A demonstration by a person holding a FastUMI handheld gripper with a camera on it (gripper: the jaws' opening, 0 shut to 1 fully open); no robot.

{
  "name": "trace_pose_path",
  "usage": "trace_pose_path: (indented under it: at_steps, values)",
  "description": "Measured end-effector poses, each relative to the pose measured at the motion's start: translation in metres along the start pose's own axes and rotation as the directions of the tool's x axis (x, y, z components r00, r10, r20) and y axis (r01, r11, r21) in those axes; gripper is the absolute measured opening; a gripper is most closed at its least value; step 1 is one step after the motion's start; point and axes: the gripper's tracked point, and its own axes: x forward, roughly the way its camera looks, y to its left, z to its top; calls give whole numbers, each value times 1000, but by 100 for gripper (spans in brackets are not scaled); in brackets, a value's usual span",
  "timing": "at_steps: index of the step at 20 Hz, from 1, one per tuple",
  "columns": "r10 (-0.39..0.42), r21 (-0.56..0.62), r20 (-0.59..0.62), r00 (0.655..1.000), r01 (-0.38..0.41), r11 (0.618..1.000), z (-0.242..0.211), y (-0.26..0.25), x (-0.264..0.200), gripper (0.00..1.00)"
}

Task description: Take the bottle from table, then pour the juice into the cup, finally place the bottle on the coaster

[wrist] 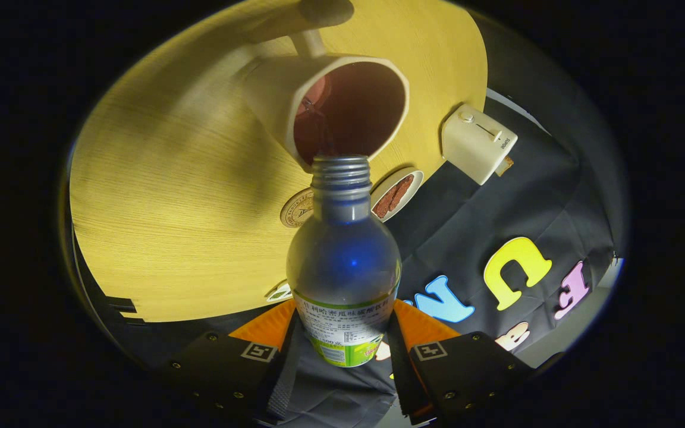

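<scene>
Bottle tipped at the cup

On the counter [158, 238], the coaster [296, 209] lies just left of the bottle [343, 261], clamped between both fingers [342, 351], mouth at the cup's [342, 107] rim; a small dish [396, 193] and white box [478, 141] sit right.

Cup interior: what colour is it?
Dark reddish-brown inside the cup, with a cream outside; clearest in the gripper view.

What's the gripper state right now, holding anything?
Gripper: shut on the clear plastic bottle with the green label, tilted with its open neck at the cream cup's rim.
</scene>
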Motion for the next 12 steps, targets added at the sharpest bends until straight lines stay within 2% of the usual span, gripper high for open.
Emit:
trace_pose_path:
  at_steps: [6,12]
  values:
    - [-3,-16,-13,1000,3,1000,-3,-7,0,68]
    - [1,17,5,1000,-1,1000,2,-8,-2,68]
